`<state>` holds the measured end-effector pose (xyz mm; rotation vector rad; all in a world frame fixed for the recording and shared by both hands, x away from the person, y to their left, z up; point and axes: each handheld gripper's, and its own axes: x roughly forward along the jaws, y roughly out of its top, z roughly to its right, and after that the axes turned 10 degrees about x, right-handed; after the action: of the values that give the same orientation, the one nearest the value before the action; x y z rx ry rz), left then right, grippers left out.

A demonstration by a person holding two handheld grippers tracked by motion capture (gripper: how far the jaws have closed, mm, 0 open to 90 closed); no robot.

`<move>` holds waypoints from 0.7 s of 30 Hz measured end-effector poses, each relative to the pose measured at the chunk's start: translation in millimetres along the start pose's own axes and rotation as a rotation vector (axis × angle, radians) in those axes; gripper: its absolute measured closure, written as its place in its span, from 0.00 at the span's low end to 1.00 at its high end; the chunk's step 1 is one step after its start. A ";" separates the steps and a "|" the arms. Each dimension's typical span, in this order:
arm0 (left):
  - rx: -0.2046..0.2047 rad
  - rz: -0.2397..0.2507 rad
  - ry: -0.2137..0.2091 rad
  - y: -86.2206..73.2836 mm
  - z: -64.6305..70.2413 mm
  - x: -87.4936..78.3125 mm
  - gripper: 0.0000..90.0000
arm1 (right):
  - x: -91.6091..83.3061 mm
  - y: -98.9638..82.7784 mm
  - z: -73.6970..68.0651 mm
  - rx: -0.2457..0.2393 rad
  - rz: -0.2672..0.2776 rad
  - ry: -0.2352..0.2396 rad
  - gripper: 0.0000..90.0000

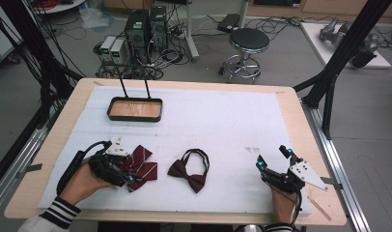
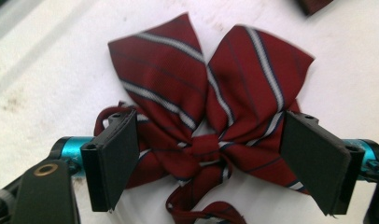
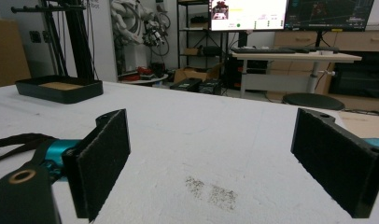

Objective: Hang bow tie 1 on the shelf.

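Note:
A dark red bow tie with white stripes [image 1: 145, 163] [image 2: 211, 88] lies on the white mat at the front left. My left gripper [image 1: 128, 168] [image 2: 211, 128] is down over it, jaws wide apart, one on each side of the knot, and the pads do not squeeze the cloth. A plain dark red bow tie [image 1: 189, 175] with a black neck strap lies mid-front, and its strap [image 3: 15, 140] reaches in at the left of the right gripper view. My right gripper [image 1: 273, 157] [image 3: 211, 140] rests at the front right, open, with bare mat between its jaws.
A black tray [image 1: 134, 116] [image 3: 61, 91] with a wooden floor and two upright rods stands at the back left of the white mat [image 1: 223, 121]. Beyond the table are a stool [image 1: 248, 41], computers and cables. A dark smudge [image 3: 211, 191] marks the mat.

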<state>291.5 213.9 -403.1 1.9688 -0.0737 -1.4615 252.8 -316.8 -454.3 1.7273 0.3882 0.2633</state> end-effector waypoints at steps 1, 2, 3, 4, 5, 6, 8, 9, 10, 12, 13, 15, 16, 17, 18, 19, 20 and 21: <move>-0.001 -0.004 -0.004 -0.2 -0.6 0.3 0.24 | 0.0 0.0 -0.1 0.000 0.000 0.000 0.12; -0.003 -0.004 -0.012 -0.6 -1.4 1.2 0.26 | 0.2 0.0 0.1 -0.003 0.002 0.002 0.12; -0.005 -0.007 -0.017 -0.9 -1.8 1.6 0.26 | 0.2 0.0 0.1 -0.003 0.002 0.002 0.12; -0.008 -0.009 -0.016 -1.3 -2.3 2.3 0.28 | -0.1 0.1 0.1 -0.002 0.000 -0.001 0.12; -0.013 -0.011 -0.013 -1.8 -2.8 3.3 0.28 | -0.1 0.1 0.1 -0.002 0.000 -0.001 0.12; -0.011 -0.020 -0.014 -1.9 -3.5 3.8 0.28 | -0.1 0.0 -0.2 0.002 0.000 0.000 0.12; -0.013 -0.031 -0.012 -2.0 -3.4 4.9 0.29 | 0.0 -0.1 -0.2 0.000 0.000 0.001 0.12; -0.011 -0.035 -0.017 -1.9 -3.5 5.6 0.31 | 0.1 0.0 0.0 -0.002 0.001 0.001 0.12; -0.011 -0.038 -0.022 -1.6 -3.3 6.4 0.31 | 0.1 0.0 0.0 -0.002 0.001 0.001 0.12; -0.008 -0.049 -0.027 -0.8 -3.3 7.6 0.32 | 0.0 0.0 0.0 -0.002 0.001 0.000 0.12; -0.008 -0.049 -0.030 -0.6 -3.2 8.5 0.32 | 0.1 0.0 -0.1 -0.001 0.002 0.001 0.12; -0.013 -0.054 -0.035 -0.4 -3.7 9.6 0.34 | 0.0 0.0 -0.2 0.000 0.000 0.000 0.12; -0.017 -0.052 -0.040 -0.7 -4.0 10.6 0.35 | 0.1 0.0 0.0 -0.001 0.001 0.000 0.12; -0.017 -0.050 -0.041 -0.8 -4.3 11.4 0.36 | 0.0 0.0 -0.1 0.001 0.000 -0.002 0.12; -0.016 -0.058 -0.041 -0.8 -4.7 11.5 0.37 | -0.1 0.0 -0.1 0.001 0.000 -0.001 0.12; -0.020 -0.058 -0.040 -0.9 -4.4 12.1 0.39 | 0.0 0.0 -0.1 0.001 0.000 -0.001 0.12; -0.019 -0.060 -0.043 -0.9 -4.4 12.3 0.39 | -0.1 0.0 -0.1 0.000 0.000 -0.001 0.12; -0.020 -0.063 -0.047 -1.0 -4.5 12.6 0.41 | 0.0 0.0 -0.1 0.001 0.000 -0.001 0.12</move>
<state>299.7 211.5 -413.5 1.9366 -0.0178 -1.5439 252.7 -316.7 -454.3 1.7285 0.3876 0.2629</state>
